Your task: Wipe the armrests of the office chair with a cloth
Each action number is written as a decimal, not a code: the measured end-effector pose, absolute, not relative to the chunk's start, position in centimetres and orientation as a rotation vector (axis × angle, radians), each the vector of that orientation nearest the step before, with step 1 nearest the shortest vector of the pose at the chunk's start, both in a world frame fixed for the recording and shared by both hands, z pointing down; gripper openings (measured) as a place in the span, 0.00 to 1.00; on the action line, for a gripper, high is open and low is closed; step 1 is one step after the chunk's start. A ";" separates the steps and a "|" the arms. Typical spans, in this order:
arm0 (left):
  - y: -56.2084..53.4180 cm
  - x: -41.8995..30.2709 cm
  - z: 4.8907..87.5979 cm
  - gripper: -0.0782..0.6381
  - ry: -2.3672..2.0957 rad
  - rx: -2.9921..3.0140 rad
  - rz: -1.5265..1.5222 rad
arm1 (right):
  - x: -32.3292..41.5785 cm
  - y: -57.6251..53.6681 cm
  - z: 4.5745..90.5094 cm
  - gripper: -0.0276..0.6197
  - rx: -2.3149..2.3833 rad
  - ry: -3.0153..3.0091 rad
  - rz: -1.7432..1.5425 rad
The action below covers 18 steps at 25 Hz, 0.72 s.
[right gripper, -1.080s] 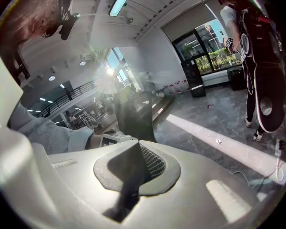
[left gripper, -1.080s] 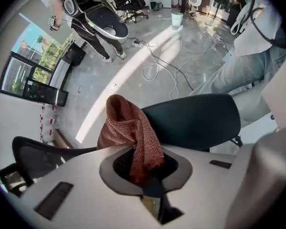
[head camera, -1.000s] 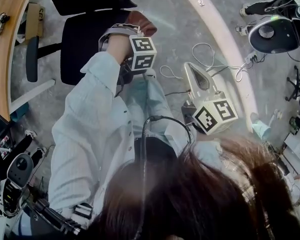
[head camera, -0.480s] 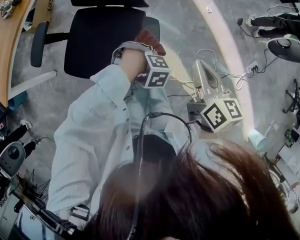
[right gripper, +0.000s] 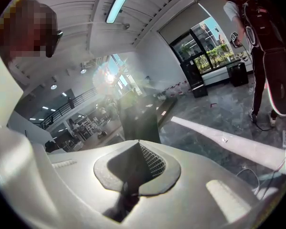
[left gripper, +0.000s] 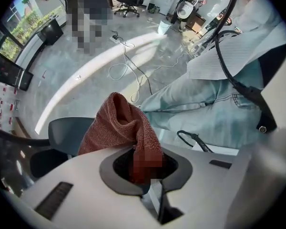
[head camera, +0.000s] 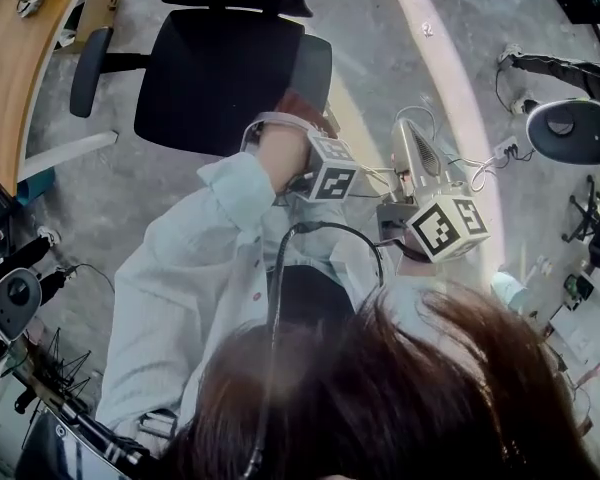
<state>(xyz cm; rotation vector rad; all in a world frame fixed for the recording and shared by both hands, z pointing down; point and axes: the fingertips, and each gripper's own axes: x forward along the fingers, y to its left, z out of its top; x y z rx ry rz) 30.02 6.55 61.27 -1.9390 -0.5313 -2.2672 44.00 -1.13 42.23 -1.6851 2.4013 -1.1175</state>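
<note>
Cloth [left gripper: 119,125] is pinched in the left tongs [left gripper: 145,173] by one end only, and the rest stands up in a loose fold ahead of the tips. First worry is that it drags out of the grip once it rubs along a pad.

The near armrest [left gripper: 69,132] of the office chair [head camera: 220,78] sits just beyond and below the cloth, not touching it as far as I can tell. The other armrest [head camera: 88,68] is across the seat, well away from both tongs.

Right tongs [right gripper: 136,147] are pressed together on nothing and aimed off into the room, so nothing steadies the chair — my guess is a firm wipe could swivel it or push it away.

Also the black cable [head camera: 280,268] hanging down the person's front, right behind the left tongs, looks like it could snag on a long reach.
</note>
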 end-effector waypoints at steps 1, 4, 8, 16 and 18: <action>6.6 30.1 61.3 0.17 -0.535 -1.939 -2.266 | 44.1 -1.2 42.2 0.04 -1.686 2.398 -1.117; 5.8 30.3 61.2 0.17 -0.501 -1.942 -2.248 | 44.6 -1.1 42.1 0.04 -1.699 2.382 -1.117; 1.1 30.6 61.3 0.17 -0.362 -1.933 -2.211 | 45.5 -1.2 42.7 0.04 -1.727 2.350 -1.134; -10.5 32.0 63.7 0.17 -0.178 -1.911 -2.138 | 48.6 -1.3 44.2 0.04 -1.816 2.292 -1.170; -12.3 32.3 64.4 0.17 -0.186 -1.898 -2.149 | 49.4 -1.2 44.5 0.04 -1.846 2.269 -1.177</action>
